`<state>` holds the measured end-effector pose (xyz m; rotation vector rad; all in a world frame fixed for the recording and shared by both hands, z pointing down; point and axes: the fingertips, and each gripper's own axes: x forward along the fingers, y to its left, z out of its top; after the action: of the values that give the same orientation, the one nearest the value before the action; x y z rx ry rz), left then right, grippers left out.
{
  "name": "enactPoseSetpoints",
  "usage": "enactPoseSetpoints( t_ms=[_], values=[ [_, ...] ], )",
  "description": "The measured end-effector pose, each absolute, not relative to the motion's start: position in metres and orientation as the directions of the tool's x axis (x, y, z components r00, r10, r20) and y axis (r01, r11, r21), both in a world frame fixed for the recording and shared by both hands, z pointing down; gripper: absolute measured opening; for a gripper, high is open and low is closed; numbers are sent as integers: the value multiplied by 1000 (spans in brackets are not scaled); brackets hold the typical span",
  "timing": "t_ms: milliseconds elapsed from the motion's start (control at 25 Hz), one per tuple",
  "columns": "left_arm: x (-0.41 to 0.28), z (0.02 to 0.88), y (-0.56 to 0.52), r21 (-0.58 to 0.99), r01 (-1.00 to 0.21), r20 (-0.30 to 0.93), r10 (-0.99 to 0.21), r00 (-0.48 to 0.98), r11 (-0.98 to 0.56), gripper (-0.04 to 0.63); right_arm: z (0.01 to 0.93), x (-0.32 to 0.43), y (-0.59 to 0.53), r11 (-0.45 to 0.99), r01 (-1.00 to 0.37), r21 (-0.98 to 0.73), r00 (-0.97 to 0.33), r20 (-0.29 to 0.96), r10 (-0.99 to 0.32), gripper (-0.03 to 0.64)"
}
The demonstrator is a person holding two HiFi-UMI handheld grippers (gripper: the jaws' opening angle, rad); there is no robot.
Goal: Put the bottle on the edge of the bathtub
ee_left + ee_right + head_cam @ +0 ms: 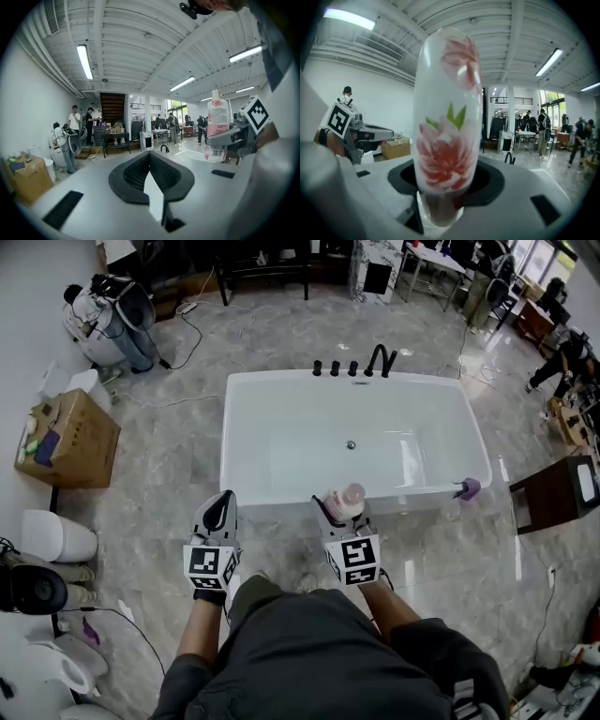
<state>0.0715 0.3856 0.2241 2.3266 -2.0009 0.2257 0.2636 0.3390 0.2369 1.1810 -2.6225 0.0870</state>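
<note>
A white bottle (pixel 349 498) with a pink flower print stands upright in my right gripper (pixel 343 515), whose jaws are shut on its lower part. In the right gripper view the bottle (pixel 449 122) fills the middle, its base between the jaws of the right gripper (pixel 444 208). In the head view it hangs over the near rim of the white bathtub (pixel 272 390). My left gripper (pixel 218 512) is held beside it to the left, short of the tub, shut and empty. In the left gripper view its pads meet (pixel 151 161), and the bottle (pixel 217 119) shows at the right.
Black taps (pixel 356 366) stand on the tub's far rim and a small purple thing (pixel 469 488) on its right rim. A cardboard box (pixel 67 439) is on the floor to the left, a dark stool (pixel 553 495) to the right. Cables lie on the grey marble floor.
</note>
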Motion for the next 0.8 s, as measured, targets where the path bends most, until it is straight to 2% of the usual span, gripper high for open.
enactPoseSetpoints(
  t_ms=[320,800],
  values=[
    [48,247,378,-23,-995,179,-979,94,-100,0,252,237,315,706,-706,56,-668,278,-691,229],
    [8,253,266,11,-979,156,-966,204,-205,-2,251,188,232,654,-751,90,-605,300,-737,229]
  ],
)
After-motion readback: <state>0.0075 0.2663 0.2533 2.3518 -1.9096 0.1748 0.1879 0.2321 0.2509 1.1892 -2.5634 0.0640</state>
